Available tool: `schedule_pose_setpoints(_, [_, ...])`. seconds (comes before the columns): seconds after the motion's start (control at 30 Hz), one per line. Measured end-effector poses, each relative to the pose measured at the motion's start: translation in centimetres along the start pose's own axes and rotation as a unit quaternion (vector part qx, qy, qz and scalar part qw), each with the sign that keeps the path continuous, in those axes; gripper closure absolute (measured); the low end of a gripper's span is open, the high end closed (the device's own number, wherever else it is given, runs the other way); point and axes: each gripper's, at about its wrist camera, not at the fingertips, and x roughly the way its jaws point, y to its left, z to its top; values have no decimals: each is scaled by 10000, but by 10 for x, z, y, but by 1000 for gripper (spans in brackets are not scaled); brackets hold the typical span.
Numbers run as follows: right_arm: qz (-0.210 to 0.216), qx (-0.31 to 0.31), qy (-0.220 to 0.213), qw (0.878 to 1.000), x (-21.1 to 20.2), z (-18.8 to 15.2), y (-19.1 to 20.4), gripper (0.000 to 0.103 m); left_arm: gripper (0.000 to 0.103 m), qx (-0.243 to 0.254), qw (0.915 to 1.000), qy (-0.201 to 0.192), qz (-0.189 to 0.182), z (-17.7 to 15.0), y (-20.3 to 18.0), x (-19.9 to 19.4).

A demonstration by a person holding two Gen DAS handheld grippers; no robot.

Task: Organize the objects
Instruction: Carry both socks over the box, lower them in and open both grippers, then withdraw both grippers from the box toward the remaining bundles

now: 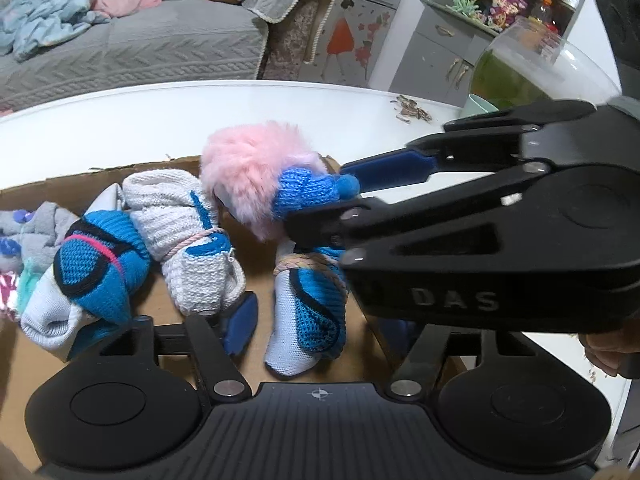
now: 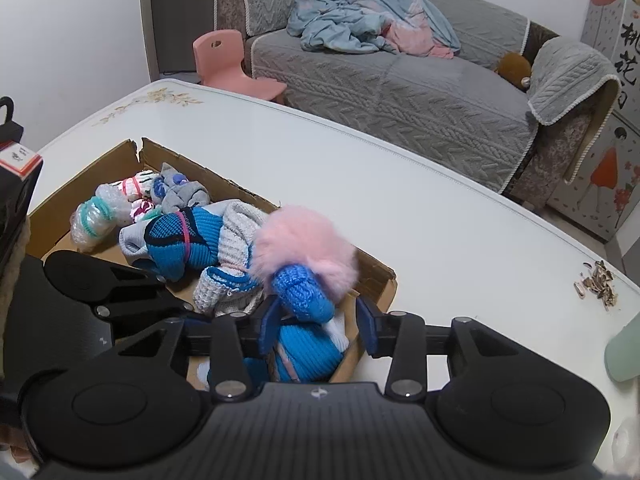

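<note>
An open cardboard box [image 1: 120, 172] [image 2: 376, 272] on a white table [image 2: 440, 220] holds several tied knit bundles. A pink fluffy piece [image 1: 256, 168] [image 2: 308, 240] with a blue knit part [image 1: 304, 192] [image 2: 300, 292] rests on top at the box's near right end. My right gripper [image 2: 318, 320] [image 1: 320, 196] stands around the blue knit part, open, with its right pad apart from it. Under it lies a blue-and-white bundle tied with cord [image 1: 308, 312]. My left gripper [image 1: 316, 316] straddles this bundle, open. Its left pad [image 1: 240, 320] is clear of the bundle and its right finger is hidden behind the right gripper.
More bundles fill the box: a blue-and-white one [image 1: 92, 272] [image 2: 184, 240], a white knit one [image 1: 180, 220], a grey one [image 2: 184, 192] and plastic-wrapped ones [image 2: 96, 216]. Seed shells [image 1: 412, 110] [image 2: 596, 284], a mint cup [image 2: 624, 352] and a glass jar [image 1: 516, 68] stand at the right. A sofa [image 2: 400, 100] lies beyond.
</note>
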Motion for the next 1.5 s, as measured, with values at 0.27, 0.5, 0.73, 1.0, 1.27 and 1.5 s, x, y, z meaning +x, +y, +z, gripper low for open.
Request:
schedule_pose_setpoints(0.27, [-4, 75, -141, 9999, -9, 1, -2, 58, 27, -77, 9999, 30, -95, -3, 3, -8])
schedule_pose_setpoints(0.5, [25, 31, -149, 9999, -9, 4, 6, 57, 24, 32, 10000, -45, -64, 1, -5, -20])
schedule_pose_setpoints(0.73, [19, 9, -156, 9999, -14, 7, 14, 51, 22, 149, 9998, -116, 26, 1, -11, -34])
schedule_pose_setpoints(1.0, [-12, -44, -154, 9999, -22, 10, 26, 46, 21, 276, 9991, -188, 271, -3, -13, -54])
schedule_pose_setpoints(1.27, [-30, -30, -206, 9998, -32, 11, 38, 34, 20, 458, 9968, -278, 587, -9, -15, -76])
schedule_pose_setpoints(1.5, [-28, 23, -199, 9998, -36, 10, 51, 26, 20, 681, 9928, -371, 917, -18, -14, -98])
